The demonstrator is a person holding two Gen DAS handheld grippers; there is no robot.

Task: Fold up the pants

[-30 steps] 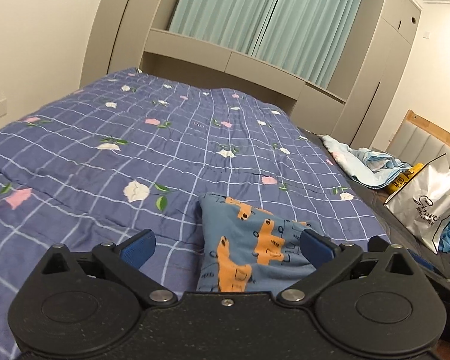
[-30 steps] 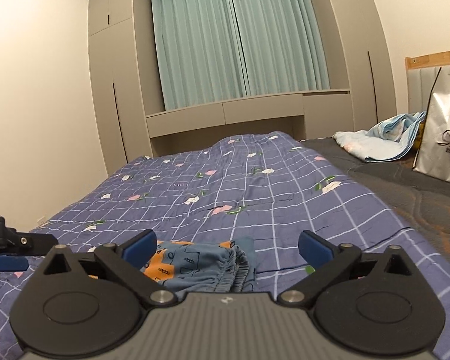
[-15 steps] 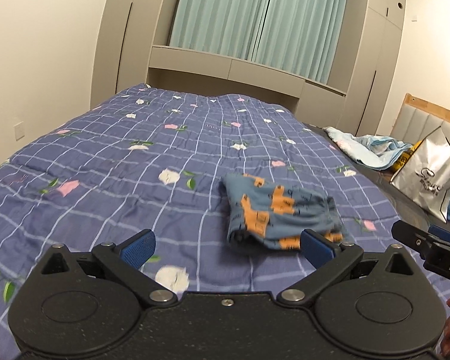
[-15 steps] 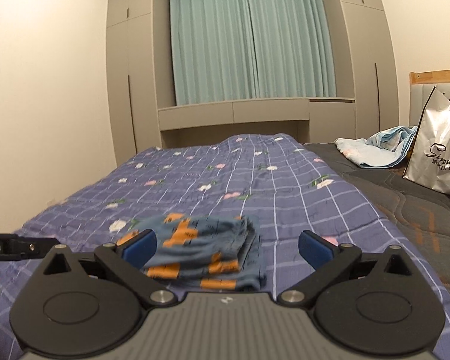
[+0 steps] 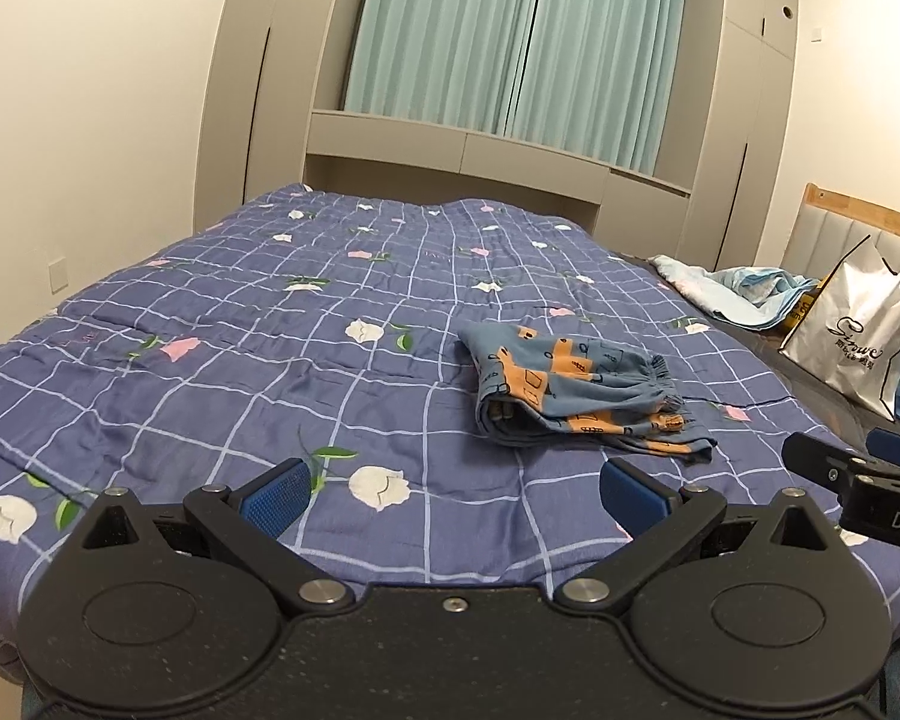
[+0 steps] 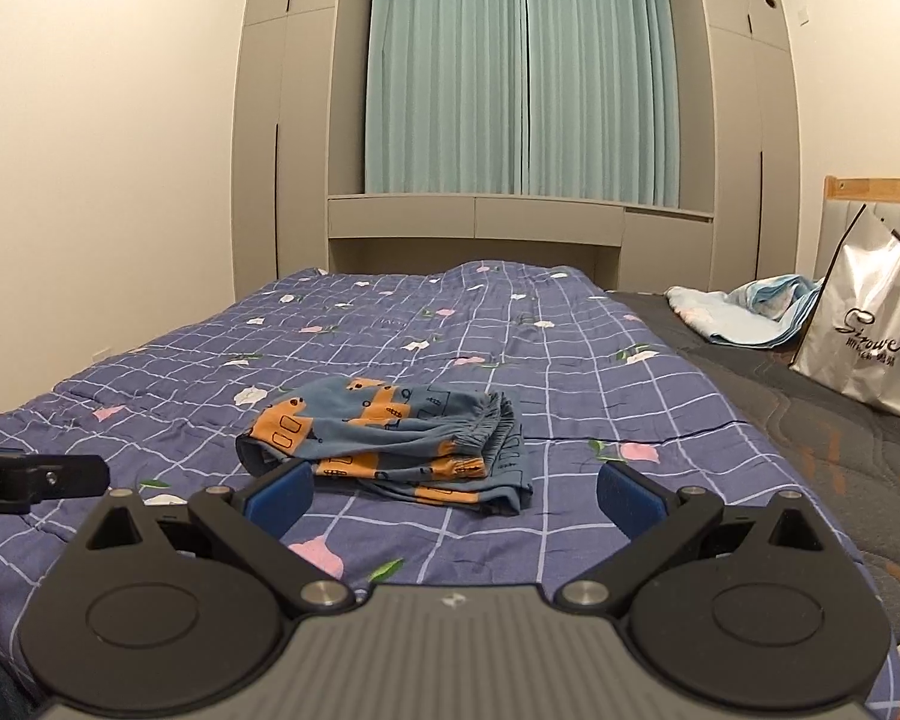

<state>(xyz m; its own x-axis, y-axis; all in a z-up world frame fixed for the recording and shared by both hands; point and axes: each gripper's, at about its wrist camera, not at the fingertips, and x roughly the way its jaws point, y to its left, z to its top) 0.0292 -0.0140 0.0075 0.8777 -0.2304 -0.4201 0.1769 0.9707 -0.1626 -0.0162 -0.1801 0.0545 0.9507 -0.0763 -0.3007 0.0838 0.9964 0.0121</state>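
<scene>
We judge folding complete: pants (image 6: 390,438) lie folded on the bed (image 5: 210,360); left claw (image 5: 450,489) and right claw (image 6: 453,489) spread wide, empty; next, only withdrawal.

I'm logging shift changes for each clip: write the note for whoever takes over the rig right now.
Left gripper: open, holding nothing, short of the pants.
Right gripper: open, holding nothing, likewise short of the pants and not touching them.
Pants: blue with orange print, lying in a compact folded bundle on the blue checked quilt, elastic waistband bunched on the right side.
Done: the fold looks complete; layers are stacked, though the edges are a bit uneven.
Left: probably nothing beyond tidying the loose lower edge, if a neater stack is wanted.
</scene>
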